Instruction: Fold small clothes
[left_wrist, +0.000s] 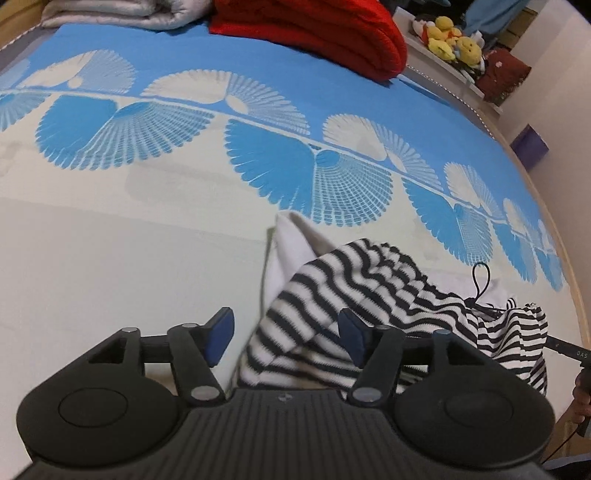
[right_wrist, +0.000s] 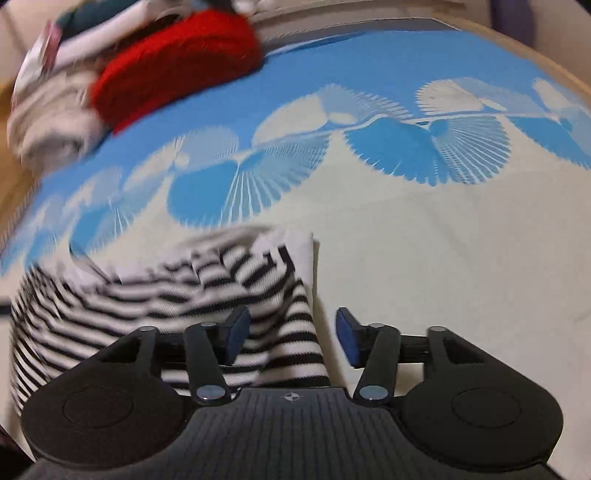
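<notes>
A small black-and-white striped garment lies crumpled on the bed, with a white inner layer showing at its top edge. My left gripper is open, its blue pads wide apart, and the garment's left part lies between them. In the right wrist view the same garment lies bunched at lower left. My right gripper is open, with a striped fold between its pads. Neither gripper is closed on the cloth.
The bed cover is cream near me and blue with white fan patterns farther off. A folded red knit and a grey blanket lie at the far end. Stuffed toys sit on a shelf beyond.
</notes>
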